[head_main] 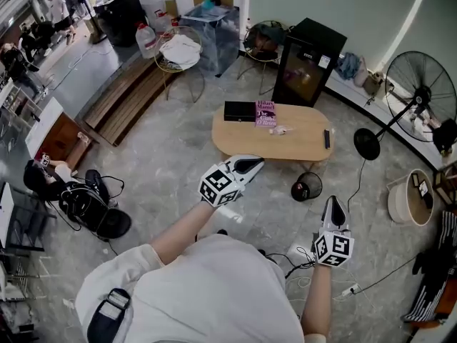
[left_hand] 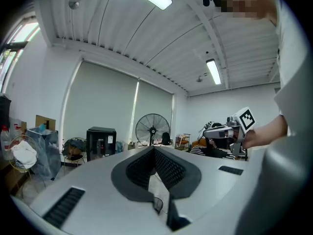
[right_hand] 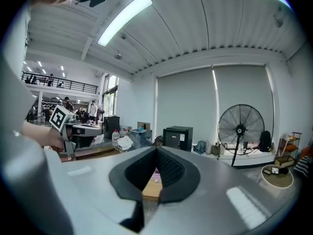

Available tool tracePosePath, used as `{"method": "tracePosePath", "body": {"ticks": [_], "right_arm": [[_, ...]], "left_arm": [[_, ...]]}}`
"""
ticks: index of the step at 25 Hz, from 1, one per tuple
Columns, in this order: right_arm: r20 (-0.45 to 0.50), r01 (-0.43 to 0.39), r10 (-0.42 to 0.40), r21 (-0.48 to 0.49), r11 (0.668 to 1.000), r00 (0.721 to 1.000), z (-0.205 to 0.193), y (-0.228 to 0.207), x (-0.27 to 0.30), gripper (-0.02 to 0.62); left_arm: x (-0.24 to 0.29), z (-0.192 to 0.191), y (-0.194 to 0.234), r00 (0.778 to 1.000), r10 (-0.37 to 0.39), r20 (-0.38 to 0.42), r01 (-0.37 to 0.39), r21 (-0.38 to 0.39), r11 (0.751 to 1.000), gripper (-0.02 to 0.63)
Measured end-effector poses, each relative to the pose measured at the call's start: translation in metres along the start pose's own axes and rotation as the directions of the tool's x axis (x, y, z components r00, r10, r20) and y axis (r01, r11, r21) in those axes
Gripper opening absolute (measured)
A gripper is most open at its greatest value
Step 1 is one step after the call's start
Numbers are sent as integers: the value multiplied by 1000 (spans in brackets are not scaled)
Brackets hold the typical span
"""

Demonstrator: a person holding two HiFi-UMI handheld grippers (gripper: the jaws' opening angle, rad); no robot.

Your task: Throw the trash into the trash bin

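Your left gripper and right gripper both have jaws pressed together, empty, while the trash lies on the table by the book, the bin on the floor nearby.

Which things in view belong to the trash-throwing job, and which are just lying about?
Job: small crumpled scrap on the oval table; black trash bin on the floor beside it; left gripper and right gripper, both shut, empty.
Lying about: black box, purple book, slim black object on the table; standing fan; black cabinet.
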State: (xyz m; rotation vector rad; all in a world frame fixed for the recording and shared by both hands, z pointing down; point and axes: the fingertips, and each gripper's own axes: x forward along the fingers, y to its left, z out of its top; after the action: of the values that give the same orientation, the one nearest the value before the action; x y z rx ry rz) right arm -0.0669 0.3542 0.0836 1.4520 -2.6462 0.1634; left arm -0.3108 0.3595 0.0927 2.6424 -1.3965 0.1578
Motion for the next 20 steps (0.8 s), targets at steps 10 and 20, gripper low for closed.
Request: {"method": "tracePosePath", "body": {"ticks": [10, 20], "right_arm": [[-4, -1, 1, -11, 1000, 1000, 2, 21, 13, 11], [-31, 23, -23, -2, 1000, 999, -9, 67, 35, 11]], "left_arm": [[-8, -8, 17, 1000, -19, -17, 19, -2, 1000, 6], [-29, -25, 49, 997, -59, -59, 59, 4, 998, 6]]}}
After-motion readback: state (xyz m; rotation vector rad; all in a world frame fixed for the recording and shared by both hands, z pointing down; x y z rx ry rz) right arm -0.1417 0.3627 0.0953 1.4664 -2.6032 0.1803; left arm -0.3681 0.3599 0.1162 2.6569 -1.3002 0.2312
